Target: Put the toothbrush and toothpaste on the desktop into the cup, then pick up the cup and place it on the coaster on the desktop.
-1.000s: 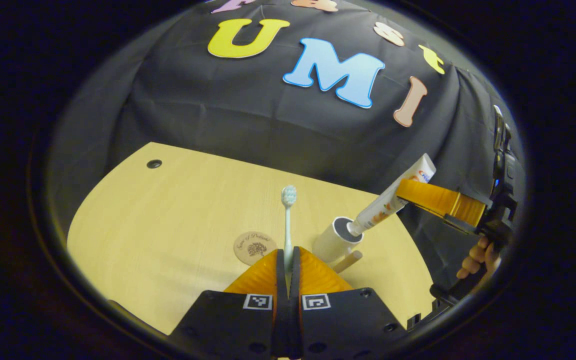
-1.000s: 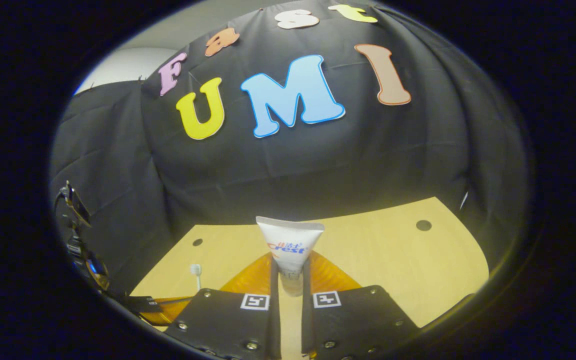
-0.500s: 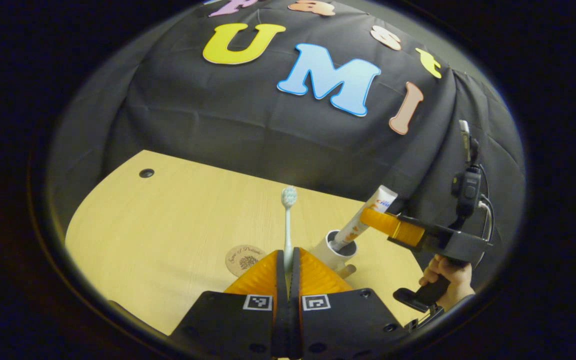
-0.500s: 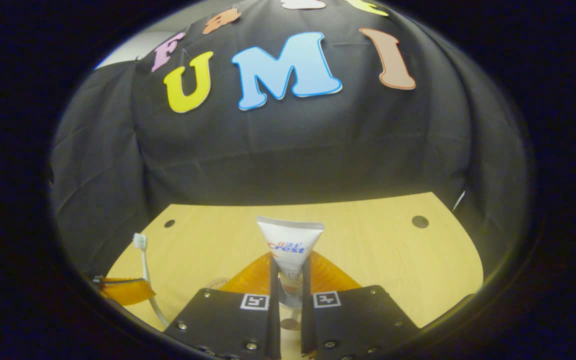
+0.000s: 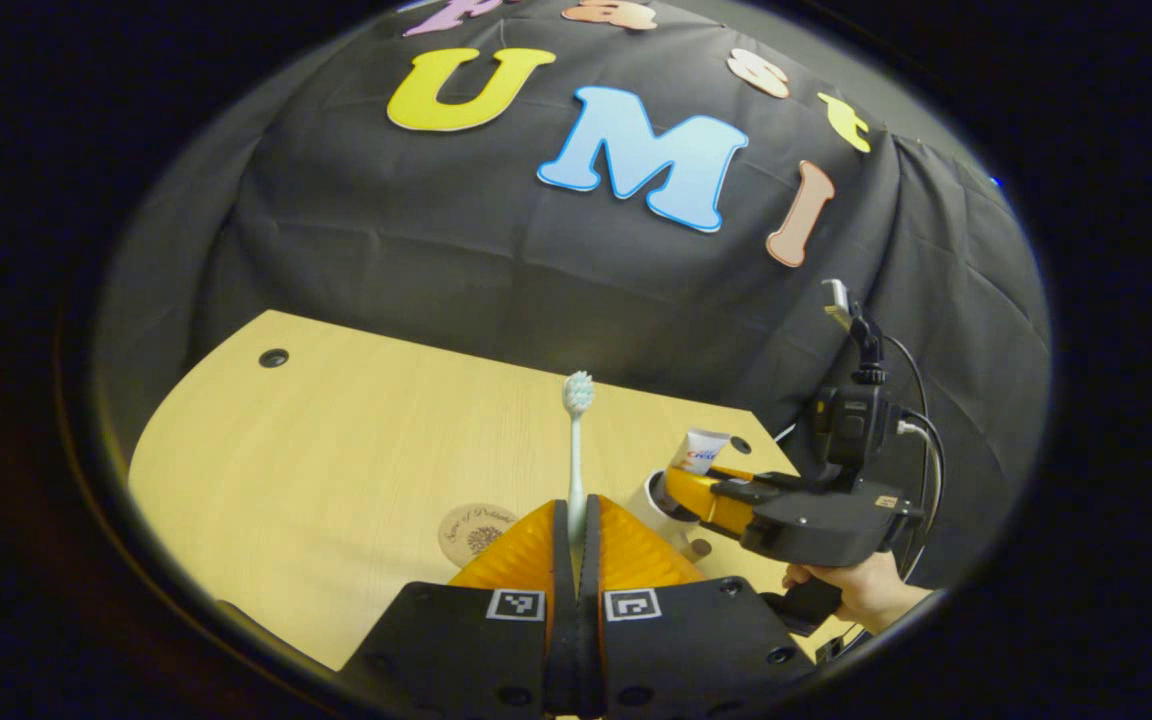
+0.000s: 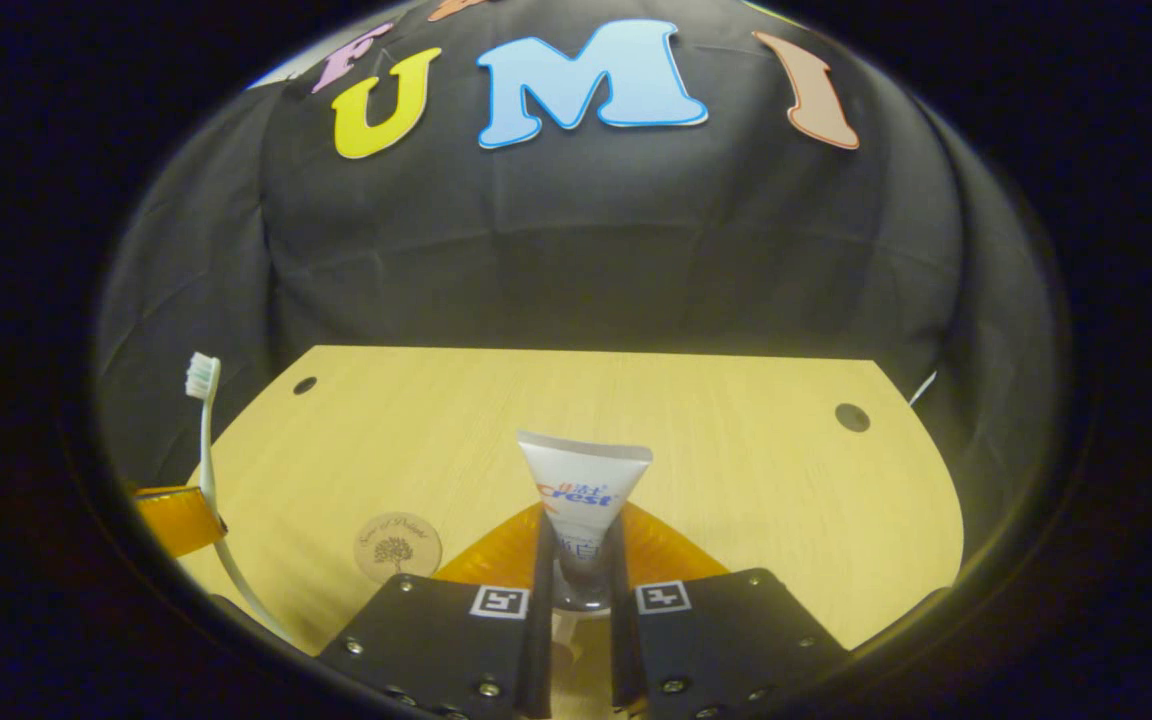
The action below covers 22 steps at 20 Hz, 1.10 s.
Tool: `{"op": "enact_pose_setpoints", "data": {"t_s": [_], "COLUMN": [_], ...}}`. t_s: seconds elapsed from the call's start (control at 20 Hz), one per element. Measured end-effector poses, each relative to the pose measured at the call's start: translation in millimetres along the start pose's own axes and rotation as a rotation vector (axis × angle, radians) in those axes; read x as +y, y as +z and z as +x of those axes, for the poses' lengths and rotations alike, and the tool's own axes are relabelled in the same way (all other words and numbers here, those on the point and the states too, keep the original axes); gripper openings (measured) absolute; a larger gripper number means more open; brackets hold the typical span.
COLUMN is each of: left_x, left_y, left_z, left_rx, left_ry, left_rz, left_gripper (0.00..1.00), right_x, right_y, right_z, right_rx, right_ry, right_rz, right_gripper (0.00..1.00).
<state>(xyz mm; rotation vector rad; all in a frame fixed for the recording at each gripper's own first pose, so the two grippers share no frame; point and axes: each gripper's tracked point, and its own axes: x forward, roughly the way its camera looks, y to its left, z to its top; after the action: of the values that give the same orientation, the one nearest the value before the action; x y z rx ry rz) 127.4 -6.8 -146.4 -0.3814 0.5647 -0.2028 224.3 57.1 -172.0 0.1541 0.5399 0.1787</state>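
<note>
The right tool, clamped on the toothpaste, is being lowered farther into the cup; the toothbrush is being held back, gripped by the left tool.

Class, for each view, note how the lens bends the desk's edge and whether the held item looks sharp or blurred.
Left gripper view: the desk edge bows strongly and light fades toward the rim; the toothbrush is sharp. Right gripper view: the desk's far edge curves too; the toothpaste is crisp, and the toothbrush bends at the left rim.
</note>
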Motion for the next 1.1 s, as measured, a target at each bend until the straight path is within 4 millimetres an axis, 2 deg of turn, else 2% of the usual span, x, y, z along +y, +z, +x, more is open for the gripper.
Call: {"op": "enact_pose_setpoints", "data": {"t_s": [0.1,0.15,0.2,0.35,0.6,0.7,0.9,1.1], "left_x": [-1,-1,-2,-4,-9,-17,-36,-52], "left_y": [3,3,4,7,17,25,52,75], "left_z": [5,8,10,18,36,44,54,65], "left_rx": [-0.013,-0.019,-0.026,-0.043,-0.091,-0.121,-0.237,-0.348], "left_ry": [-0.014,-0.019,-0.025,-0.046,-0.086,-0.11,-0.174,-0.248], "left_rz": [-0.002,-0.003,-0.003,-0.002,-0.008,0.0,-0.006,-0.07], "left_gripper": [0.08,0.07,0.07,0.07,0.07,0.08,0.07,0.07], "right_x": [0,0,1,0,1,-4,-18,-41], "right_y": [0,0,2,6,19,30,58,65], "right_z": [0,-1,-2,-9,-26,-38,-73,-102], "right_rx": [-0.004,-0.006,-0.009,-0.016,-0.056,-0.089,-0.193,-0.24], "right_ry": [-0.001,-0.003,-0.001,-0.002,0.018,0.01,-0.022,-0.081], "right_rz": [-0.006,-0.009,-0.008,0.01,0.026,0.028,0.051,0.053], "right_gripper": [0.27,0.2,0.3,0.39,0.79,0.84,0.84,0.84]}}
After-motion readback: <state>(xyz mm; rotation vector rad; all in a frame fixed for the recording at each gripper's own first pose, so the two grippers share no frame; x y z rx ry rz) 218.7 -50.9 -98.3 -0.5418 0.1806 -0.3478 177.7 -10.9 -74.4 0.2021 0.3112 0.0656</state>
